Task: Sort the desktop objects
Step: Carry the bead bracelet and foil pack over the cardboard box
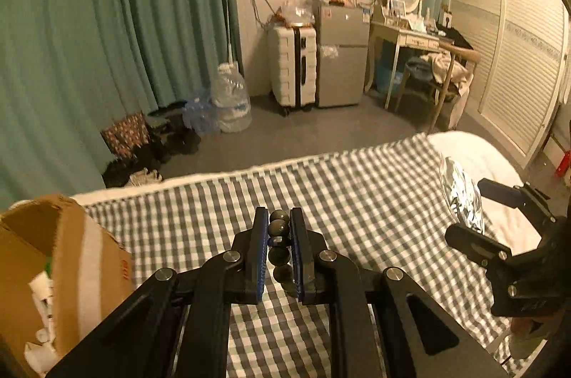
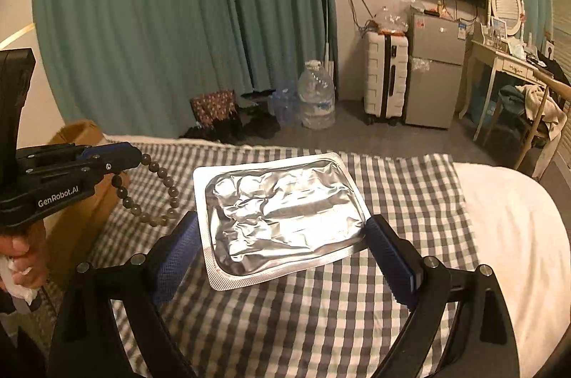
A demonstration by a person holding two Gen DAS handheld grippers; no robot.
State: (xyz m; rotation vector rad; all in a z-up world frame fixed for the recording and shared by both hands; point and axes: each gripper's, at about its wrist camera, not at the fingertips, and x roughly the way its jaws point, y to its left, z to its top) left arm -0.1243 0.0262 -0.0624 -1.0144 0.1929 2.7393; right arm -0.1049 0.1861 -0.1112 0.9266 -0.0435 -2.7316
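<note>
My left gripper [image 1: 278,228] is shut on a dark bead bracelet [image 1: 280,246] and holds it above the checked cloth. In the right wrist view the left gripper [image 2: 125,157] is at the left with the bracelet [image 2: 157,192] hanging from it in a loop. My right gripper [image 2: 282,235] is shut on a flat silver foil pouch [image 2: 278,217], its pads against the pouch's two side edges, lifted over the cloth. In the left wrist view the right gripper [image 1: 467,210] and the pouch [image 1: 462,199] are at the right.
An open cardboard box [image 1: 53,271] with white items stands at the left edge of the checked cloth [image 1: 339,199]; it also shows in the right wrist view [image 2: 78,135]. A white bed surface [image 2: 517,235] lies to the right. Beyond are a green curtain, suitcase, fridge and desk.
</note>
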